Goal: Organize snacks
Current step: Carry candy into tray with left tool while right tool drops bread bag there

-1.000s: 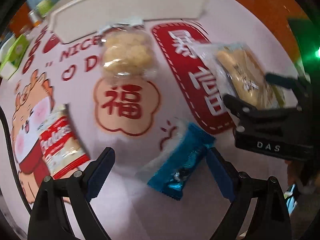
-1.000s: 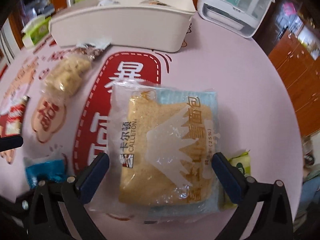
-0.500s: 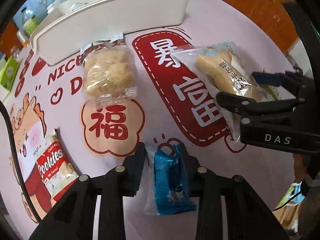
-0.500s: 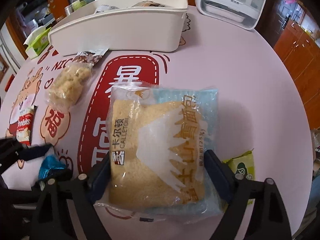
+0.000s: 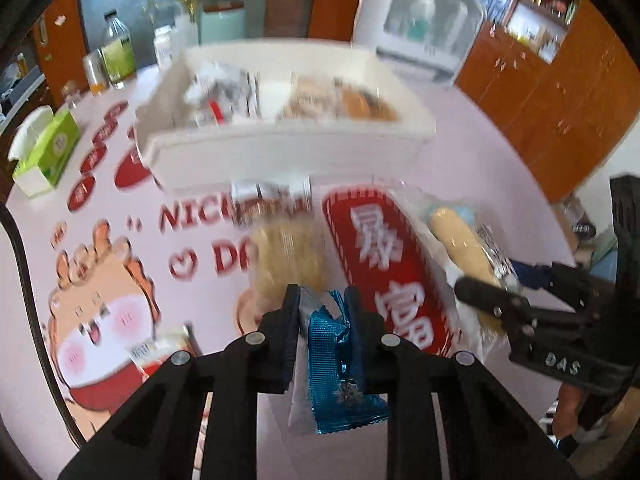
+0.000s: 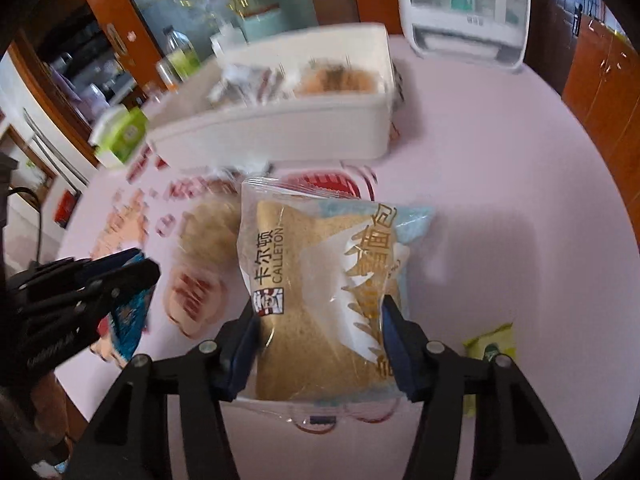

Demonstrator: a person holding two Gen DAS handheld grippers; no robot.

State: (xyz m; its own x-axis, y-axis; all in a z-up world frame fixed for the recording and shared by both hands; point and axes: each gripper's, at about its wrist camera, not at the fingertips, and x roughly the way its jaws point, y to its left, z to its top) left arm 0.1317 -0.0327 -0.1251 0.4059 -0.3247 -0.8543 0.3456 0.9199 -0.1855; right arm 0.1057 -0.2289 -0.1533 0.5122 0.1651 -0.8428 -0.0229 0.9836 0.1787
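Observation:
My left gripper (image 5: pixel 322 304) is shut on a blue foil snack packet (image 5: pixel 338 364) and holds it lifted above the pink table. My right gripper (image 6: pixel 318 312) is shut on a clear Calleton bread packet (image 6: pixel 320 292), also lifted; it shows at the right of the left wrist view (image 5: pixel 460 248). The white bin (image 5: pixel 280 152) stands ahead with several snacks inside; it shows in the right wrist view too (image 6: pixel 280 128). A rice-cracker packet (image 5: pixel 286 256) lies on the mat in front of the bin. The left gripper appears at the left of the right wrist view (image 6: pixel 132 268).
A cookies packet (image 5: pixel 160 354) lies at the left on the mat. A green tissue box (image 5: pixel 44 152) and bottles (image 5: pixel 116 54) stand at the far left. A white appliance (image 6: pixel 464 12) stands behind the bin. A yellow-green packet (image 6: pixel 490 344) lies at the right.
Both grippers have lifted their packets off the table and tilted up toward the bin. The right gripper's jaws have closed in on the bread packet. The bin's inside now shows.

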